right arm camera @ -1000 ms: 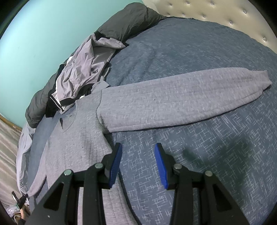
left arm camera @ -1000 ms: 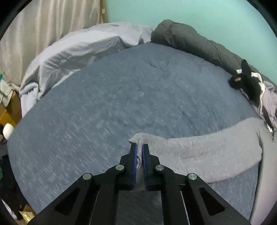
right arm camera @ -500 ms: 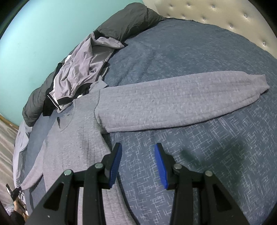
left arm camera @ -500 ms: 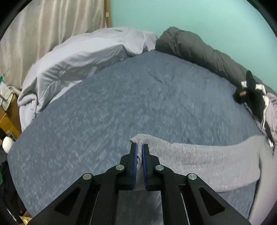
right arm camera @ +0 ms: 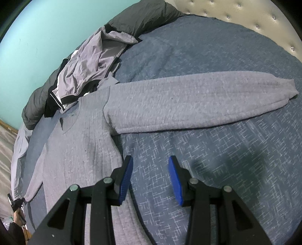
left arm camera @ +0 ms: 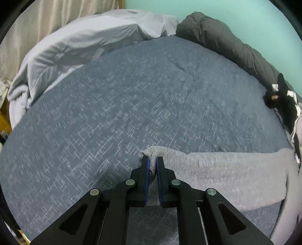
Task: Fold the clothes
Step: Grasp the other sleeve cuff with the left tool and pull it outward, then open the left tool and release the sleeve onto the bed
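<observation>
I judged the fold barely begun: the grey sweatshirt [right arm camera: 83, 143] lay flat and face up on the blue bedspread [right arm camera: 217, 154], body smoothed, both sleeves spread wide, nothing yet turned in.

Left of the sweatshirt's body, my left gripper [left arm camera: 152, 160] had the cuff of the left sleeve [left arm camera: 236, 173] pinched between its blue pads, with a fold of grey knit bunched in the narrow gap. Its jaws were just beginning to ease apart, the cloth between them and the pads touching it. The tool pointed steeply down at the bedspread, low over it.

Right of the body, the other sleeve [right arm camera: 198, 99] stretched out straight toward the tufted headboard [right arm camera: 245, 17], untouched. My right gripper [right arm camera: 150, 160] hung beside the sweatshirt's side seam, tilted steeply downward, its jaws partly apart and holding nothing, only bedspread between them.

Beyond the sweatshirt's collar a light grey jacket [right arm camera: 88, 66] sat crumpled, waiting. Both sleeves, the body fold and that jacket all remained.
</observation>
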`<state>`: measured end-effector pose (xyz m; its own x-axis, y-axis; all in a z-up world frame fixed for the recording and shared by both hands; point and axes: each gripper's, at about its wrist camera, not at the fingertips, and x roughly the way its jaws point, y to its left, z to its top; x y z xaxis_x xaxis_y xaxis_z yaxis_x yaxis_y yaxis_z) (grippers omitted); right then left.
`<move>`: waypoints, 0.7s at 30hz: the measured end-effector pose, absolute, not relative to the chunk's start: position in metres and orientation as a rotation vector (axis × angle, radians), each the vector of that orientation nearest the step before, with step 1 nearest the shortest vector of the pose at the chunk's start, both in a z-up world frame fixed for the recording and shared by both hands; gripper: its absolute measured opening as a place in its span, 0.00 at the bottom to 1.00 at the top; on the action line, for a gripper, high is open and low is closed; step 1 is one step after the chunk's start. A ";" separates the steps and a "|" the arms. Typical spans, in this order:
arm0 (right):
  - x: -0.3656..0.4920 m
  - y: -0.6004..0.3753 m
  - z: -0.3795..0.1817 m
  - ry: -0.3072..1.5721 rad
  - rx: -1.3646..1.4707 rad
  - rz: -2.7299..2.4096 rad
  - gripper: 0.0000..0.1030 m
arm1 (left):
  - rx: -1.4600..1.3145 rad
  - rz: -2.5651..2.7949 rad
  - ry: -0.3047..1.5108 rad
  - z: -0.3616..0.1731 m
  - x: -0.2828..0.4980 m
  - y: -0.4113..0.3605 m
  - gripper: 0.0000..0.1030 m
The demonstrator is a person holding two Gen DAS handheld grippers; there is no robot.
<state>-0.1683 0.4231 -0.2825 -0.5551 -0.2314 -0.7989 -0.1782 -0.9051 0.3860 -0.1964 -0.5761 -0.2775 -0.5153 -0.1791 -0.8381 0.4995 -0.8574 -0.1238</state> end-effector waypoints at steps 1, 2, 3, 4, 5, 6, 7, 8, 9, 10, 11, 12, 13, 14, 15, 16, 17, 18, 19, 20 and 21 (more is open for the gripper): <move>-0.168 0.422 -0.284 -0.681 1.469 -2.652 0.38 | 1.257 -2.385 0.493 -0.275 -0.193 -0.574 0.10; -0.168 0.420 -0.286 -0.688 1.475 -2.637 0.38 | 1.256 -2.388 0.481 -0.273 -0.190 -0.571 0.11; -0.167 0.418 -0.288 -0.695 1.481 -2.621 0.38 | 1.255 -2.391 0.468 -0.270 -0.187 -0.568 0.12; -0.167 0.415 -0.290 -0.696 1.493 -2.598 0.38 | 1.265 -2.398 0.464 -0.268 -0.184 -0.562 0.13; -0.166 0.411 -0.293 -0.684 1.520 -2.562 0.41 | 1.279 -2.408 0.466 -0.266 -0.181 -0.556 0.18; -0.165 0.406 -0.296 -0.673 1.546 -2.526 0.43 | 1.288 -2.419 0.461 -0.264 -0.178 -0.550 0.22; -0.162 0.402 -0.298 -0.655 1.562 -2.500 0.45 | 1.294 -2.429 0.447 -0.260 -0.173 -0.541 0.28; -0.159 0.398 -0.300 -0.637 1.577 -2.473 0.45 | 1.308 -2.443 0.439 -0.258 -0.169 -0.533 0.28; -0.156 0.393 -0.302 -0.620 1.592 -2.446 0.45 | 1.325 -2.460 0.435 -0.257 -0.166 -0.525 0.29; -0.152 0.391 -0.303 -0.610 1.597 -2.427 0.45 | 1.358 -2.486 0.428 -0.256 -0.163 -0.513 0.29; -0.147 0.387 -0.304 -0.597 1.602 -2.400 0.45 | 1.392 -2.516 0.419 -0.256 -0.160 -0.499 0.29; -0.141 0.383 -0.305 -0.584 1.608 -2.373 0.45 | 1.422 -2.545 0.409 -0.256 -0.158 -0.486 0.29; -0.137 0.381 -0.306 -0.565 1.617 -2.352 0.45 | 1.452 -2.574 0.399 -0.257 -0.156 -0.474 0.29; -0.132 0.378 -0.307 -0.527 1.635 -2.340 0.45 | 1.488 -2.606 0.384 -0.257 -0.153 -0.457 0.29; -0.127 0.374 -0.309 -0.488 1.652 -2.328 0.45 | 1.531 -2.640 0.364 -0.259 -0.150 -0.439 0.29; -0.123 0.371 -0.311 -0.462 1.668 -2.305 0.45 | 1.562 -2.670 0.343 -0.259 -0.146 -0.420 0.29; -0.118 0.368 -0.312 -0.436 1.683 -2.282 0.45 | 1.586 -2.693 0.331 -0.260 -0.143 -0.405 0.29; -0.113 0.366 -0.314 -0.413 1.696 -2.257 0.45 | 1.616 -2.717 0.327 -0.261 -0.139 -0.390 0.29; -0.108 0.363 -0.316 -0.393 1.709 -2.244 0.45 | 1.652 -2.748 0.334 -0.263 -0.134 -0.371 0.29; -0.104 0.362 -0.319 -0.372 1.729 -2.231 0.45 | 1.682 -2.770 0.348 -0.264 -0.130 -0.356 0.29; -0.101 0.363 -0.322 -0.378 1.744 -2.218 0.45 | 1.723 -2.783 0.367 -0.267 -0.125 -0.340 0.29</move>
<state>-0.1006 0.3628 -0.3217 -0.2224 -0.3862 -0.8952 0.0674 -0.9221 0.3811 -0.1254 -0.3400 -0.2670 -0.4445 0.2439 -0.8620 -0.0124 -0.9638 -0.2663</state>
